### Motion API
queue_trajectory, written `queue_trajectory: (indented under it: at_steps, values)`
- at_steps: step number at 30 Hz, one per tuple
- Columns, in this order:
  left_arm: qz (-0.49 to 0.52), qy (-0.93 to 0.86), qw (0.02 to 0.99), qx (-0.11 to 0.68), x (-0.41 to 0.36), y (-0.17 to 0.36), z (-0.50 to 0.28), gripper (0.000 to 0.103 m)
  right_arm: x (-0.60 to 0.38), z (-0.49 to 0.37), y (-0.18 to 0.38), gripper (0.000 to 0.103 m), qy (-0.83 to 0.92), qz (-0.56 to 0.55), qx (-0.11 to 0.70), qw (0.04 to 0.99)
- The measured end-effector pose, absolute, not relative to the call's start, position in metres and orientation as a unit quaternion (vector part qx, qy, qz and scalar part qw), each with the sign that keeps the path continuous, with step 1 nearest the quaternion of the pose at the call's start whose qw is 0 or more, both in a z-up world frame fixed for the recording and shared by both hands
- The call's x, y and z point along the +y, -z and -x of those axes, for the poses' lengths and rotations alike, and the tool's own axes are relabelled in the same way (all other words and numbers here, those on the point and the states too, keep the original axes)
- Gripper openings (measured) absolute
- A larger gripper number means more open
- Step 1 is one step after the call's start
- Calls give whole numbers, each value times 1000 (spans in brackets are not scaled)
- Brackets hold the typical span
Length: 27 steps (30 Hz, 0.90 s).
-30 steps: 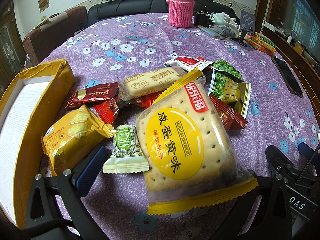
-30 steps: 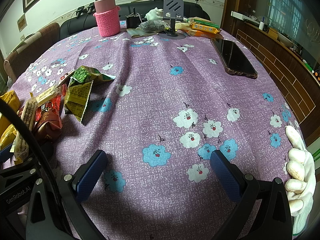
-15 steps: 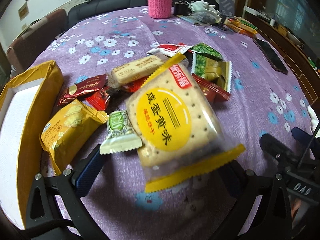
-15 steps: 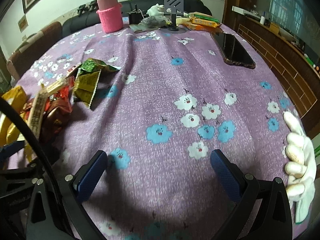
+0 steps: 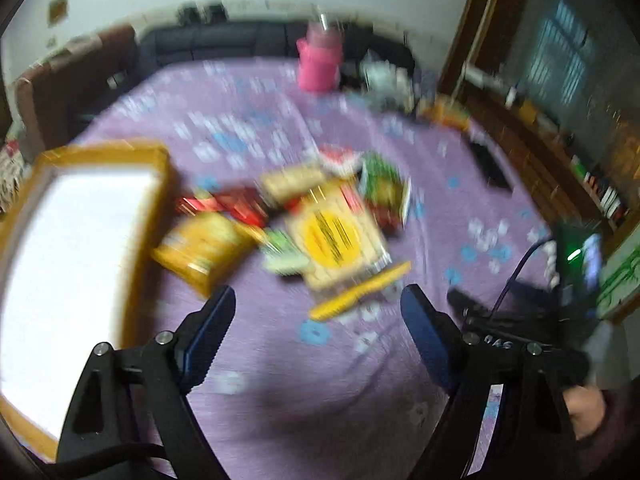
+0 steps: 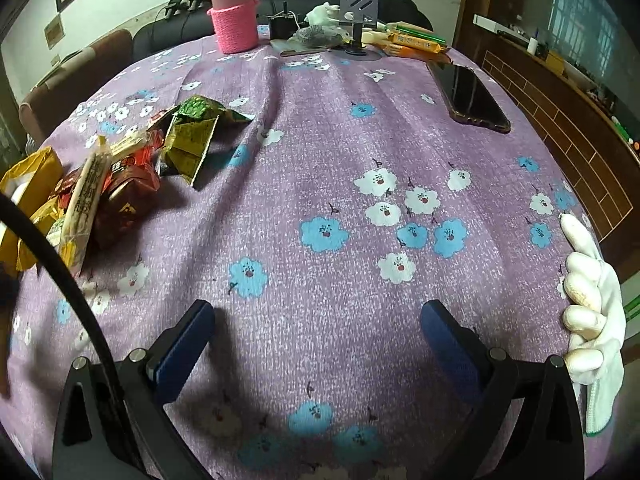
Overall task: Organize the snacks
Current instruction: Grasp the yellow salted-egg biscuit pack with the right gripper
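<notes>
The left wrist view is smeared by motion. A pile of snack packets lies mid-table: the big yellow-labelled biscuit pack, a yellow packet, a small green-and-white one, red ones and green ones. An open yellow box with a white inside sits at the left. My left gripper hangs above and short of the pile, jaws closing, nothing between them. My right gripper is open over bare cloth, right of the snack pile.
A purple flowered tablecloth covers the table. A pink-sleeved flask, a phone stand, long snack bars and a dark phone sit at the far side. A white-gloved hand holds the right gripper.
The left gripper has lifted and drawn back from the pile, so the biscuit pack now lies beyond its fingers, and its jaws have narrowed. The right gripper has barely shifted.
</notes>
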<state>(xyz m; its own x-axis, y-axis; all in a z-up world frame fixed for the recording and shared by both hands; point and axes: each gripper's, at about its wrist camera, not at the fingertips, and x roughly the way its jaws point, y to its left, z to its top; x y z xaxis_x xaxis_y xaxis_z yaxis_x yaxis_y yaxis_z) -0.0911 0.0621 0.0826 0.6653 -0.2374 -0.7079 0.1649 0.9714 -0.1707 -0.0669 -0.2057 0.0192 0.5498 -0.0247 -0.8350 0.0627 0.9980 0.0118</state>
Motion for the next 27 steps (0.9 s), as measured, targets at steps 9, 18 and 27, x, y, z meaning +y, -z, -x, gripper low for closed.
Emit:
queue_trajectory:
  at_steps: [9, 18, 27]
  values:
    - [35, 52, 966, 251, 143, -145, 130, 103, -198, 83, -63, 86, -16, -47, 413, 909]
    - [106, 64, 943, 308, 178, -111, 120, 92, -130, 67, -87, 79, -101, -8, 389, 916]
    - [101, 113, 930, 336, 175, -94, 116, 81, -63, 36, -71, 79, -87, 104, 408, 903]
